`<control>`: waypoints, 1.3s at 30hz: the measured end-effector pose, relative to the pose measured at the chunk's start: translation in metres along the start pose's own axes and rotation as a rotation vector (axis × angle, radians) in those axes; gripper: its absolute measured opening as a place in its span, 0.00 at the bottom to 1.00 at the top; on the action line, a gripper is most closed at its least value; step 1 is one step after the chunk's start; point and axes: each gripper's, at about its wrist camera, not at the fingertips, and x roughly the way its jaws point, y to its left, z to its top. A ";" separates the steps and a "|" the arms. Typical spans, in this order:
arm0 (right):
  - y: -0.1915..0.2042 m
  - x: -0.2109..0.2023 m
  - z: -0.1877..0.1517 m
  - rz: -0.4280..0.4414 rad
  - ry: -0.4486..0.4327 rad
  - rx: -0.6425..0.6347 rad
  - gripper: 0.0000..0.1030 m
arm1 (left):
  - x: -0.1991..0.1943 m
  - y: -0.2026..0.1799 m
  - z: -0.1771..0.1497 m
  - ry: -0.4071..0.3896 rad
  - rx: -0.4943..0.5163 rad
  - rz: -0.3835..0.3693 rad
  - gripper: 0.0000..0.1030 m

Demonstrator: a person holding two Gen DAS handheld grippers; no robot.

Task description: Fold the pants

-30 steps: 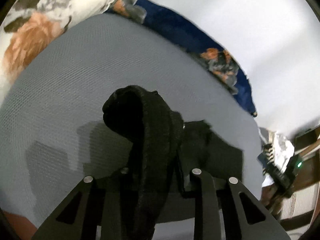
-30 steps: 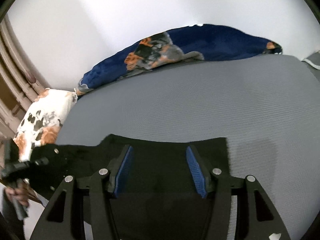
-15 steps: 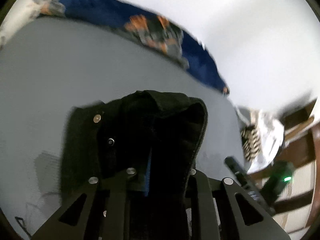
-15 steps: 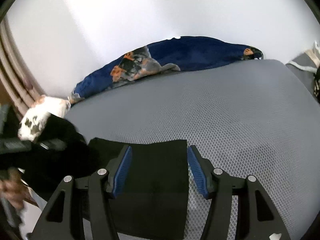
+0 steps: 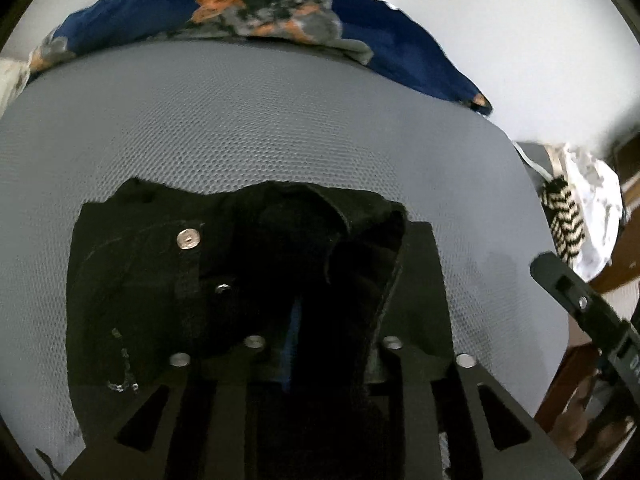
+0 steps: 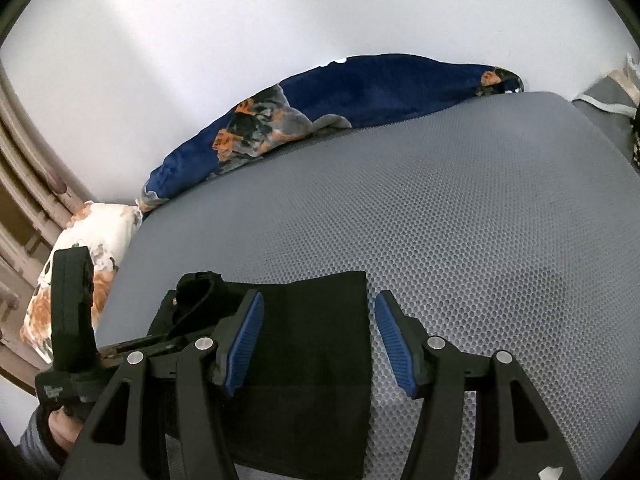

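Black pants (image 5: 132, 288): lying on the grey mesh mattress (image 5: 260, 128), near its front edge; waistband with a metal button (image 5: 188, 239) showing toward the left in the left wrist view.

Left gripper (image 5: 320, 344): you are holding it low over the pants, a thick fold of black cloth running up between its fingers and hiding most of them; the fingers are pressing in on that fold, only a sliver of blue pad showing.

Right gripper (image 6: 318, 340): you are keeping its jaws spread wide, blue pads (image 6: 244, 344) apart, one over the flat folded leg (image 6: 312, 360), the other just past its right edge over bare mesh; nothing is sitting between them but the cloth below.

Surroundings: navy floral blanket (image 6: 360, 92) bunched along the far edge against the white wall (image 6: 240, 40); white and orange floral pillow (image 6: 88, 248) sitting off the mattress's left corner; striped black-and-white cloth (image 5: 564, 220) piled beyond the right side.
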 end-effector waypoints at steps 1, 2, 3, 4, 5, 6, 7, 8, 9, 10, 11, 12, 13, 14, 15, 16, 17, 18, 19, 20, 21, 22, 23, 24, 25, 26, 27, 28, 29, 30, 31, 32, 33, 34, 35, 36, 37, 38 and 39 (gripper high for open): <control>-0.001 0.001 0.000 0.002 0.003 0.003 0.54 | -0.002 -0.002 -0.001 -0.004 0.015 -0.003 0.33; -0.002 0.002 -0.001 0.006 0.007 0.007 0.54 | -0.004 -0.004 -0.001 -0.007 0.036 -0.026 0.45; -0.003 0.003 -0.001 0.008 0.012 0.008 0.54 | -0.008 -0.004 -0.003 -0.003 0.045 -0.069 0.54; -0.004 0.005 -0.002 0.010 0.017 0.009 0.54 | -0.014 -0.003 -0.004 -0.007 0.041 -0.105 0.55; -0.004 0.008 -0.004 0.020 0.028 0.010 0.55 | -0.021 0.000 -0.006 -0.021 0.039 -0.133 0.56; -0.004 0.010 -0.005 0.033 0.038 0.009 0.56 | -0.027 0.001 -0.007 -0.032 0.042 -0.139 0.59; -0.003 0.014 -0.007 0.056 0.056 0.009 0.57 | -0.033 0.004 -0.007 -0.043 0.044 -0.138 0.59; -0.003 0.019 -0.010 0.091 0.084 0.008 0.59 | -0.040 0.010 -0.009 -0.065 0.044 -0.130 0.60; -0.002 0.025 -0.012 0.128 0.110 0.008 0.59 | -0.047 0.019 -0.009 -0.094 0.036 -0.112 0.60; -0.001 0.031 -0.015 0.172 0.141 0.013 0.60 | -0.053 0.027 -0.009 -0.113 0.028 -0.090 0.60; 0.000 0.037 -0.017 0.202 0.164 0.017 0.61 | -0.058 0.037 -0.010 -0.128 0.020 -0.063 0.61; 0.001 0.042 -0.019 0.231 0.188 0.020 0.62 | -0.063 0.052 -0.012 -0.142 0.003 -0.029 0.61; 0.002 0.049 -0.021 0.261 0.215 0.026 0.64 | -0.065 0.063 -0.012 -0.148 -0.016 0.000 0.61; 0.003 0.056 -0.024 0.289 0.243 0.032 0.66 | -0.068 0.075 -0.013 -0.151 -0.032 0.033 0.61; 0.004 0.064 -0.026 0.310 0.274 0.033 0.67 | -0.070 0.089 -0.016 -0.151 -0.052 0.072 0.61; 0.005 0.071 -0.028 0.320 0.297 0.030 0.71 | -0.073 0.100 -0.020 -0.152 -0.071 0.092 0.61; 0.005 0.080 -0.030 0.325 0.318 0.028 0.72 | -0.073 0.110 -0.022 -0.151 -0.089 0.109 0.61; 0.005 0.086 -0.031 0.326 0.326 0.028 0.72 | -0.072 0.122 -0.025 -0.141 -0.109 0.130 0.61; 0.004 0.094 -0.032 0.327 0.339 0.028 0.72 | -0.069 0.131 -0.028 -0.129 -0.127 0.141 0.61; 0.003 0.099 -0.032 0.332 0.346 0.033 0.72 | -0.068 0.137 -0.031 -0.123 -0.138 0.142 0.61; 0.001 0.105 -0.031 0.353 0.341 0.045 0.72 | -0.065 0.143 -0.034 -0.117 -0.153 0.144 0.61; 0.001 0.107 -0.029 0.374 0.325 0.050 0.72 | -0.063 0.148 -0.037 -0.113 -0.167 0.147 0.61; 0.001 0.111 -0.027 0.395 0.320 0.051 0.72 | -0.063 0.153 -0.040 -0.112 -0.180 0.144 0.61; 0.003 0.116 -0.024 0.410 0.321 0.054 0.72 | -0.062 0.159 -0.043 -0.110 -0.190 0.141 0.61; 0.005 0.119 -0.021 0.415 0.315 0.060 0.71 | -0.060 0.161 -0.043 -0.106 -0.199 0.139 0.61; 0.007 0.122 -0.018 0.424 0.314 0.064 0.66 | -0.059 0.162 -0.044 -0.103 -0.206 0.134 0.61; 0.010 0.127 -0.016 0.438 0.327 0.061 0.61 | -0.057 0.163 -0.044 -0.099 -0.211 0.132 0.61; 0.012 0.131 -0.014 0.442 0.339 0.063 0.53 | -0.057 0.163 -0.044 -0.097 -0.212 0.130 0.61; 0.014 0.133 -0.014 0.443 0.345 0.066 0.44 | -0.056 0.164 -0.044 -0.097 -0.211 0.129 0.61; 0.017 0.133 -0.013 0.441 0.343 0.060 0.36 | -0.056 0.164 -0.043 -0.099 -0.211 0.131 0.61; 0.018 0.130 -0.013 0.437 0.337 0.059 0.20 | -0.056 0.164 -0.042 -0.100 -0.212 0.131 0.61; 0.019 0.125 -0.014 0.431 0.329 0.061 0.16 | -0.055 0.164 -0.042 -0.101 -0.214 0.129 0.61; 0.021 0.118 -0.013 0.423 0.309 0.062 0.13 | -0.055 0.164 -0.040 -0.103 -0.215 0.126 0.61; 0.021 0.111 -0.012 0.421 0.290 0.065 0.10 | -0.054 0.165 -0.039 -0.104 -0.215 0.128 0.61; 0.023 0.099 -0.011 0.415 0.268 0.065 0.10 | -0.054 0.164 -0.039 -0.104 -0.214 0.131 0.61; 0.025 0.091 -0.009 0.408 0.251 0.061 0.10 | -0.054 0.164 -0.037 -0.106 -0.209 0.131 0.61; 0.026 0.081 -0.008 0.397 0.230 0.055 0.09 | -0.054 0.163 -0.036 -0.107 -0.204 0.134 0.61; 0.025 0.072 -0.006 0.386 0.207 0.053 0.09 | -0.054 0.161 -0.034 -0.109 -0.197 0.137 0.61; 0.023 0.063 -0.004 0.369 0.187 0.054 0.09 | -0.054 0.160 -0.032 -0.111 -0.190 0.135 0.61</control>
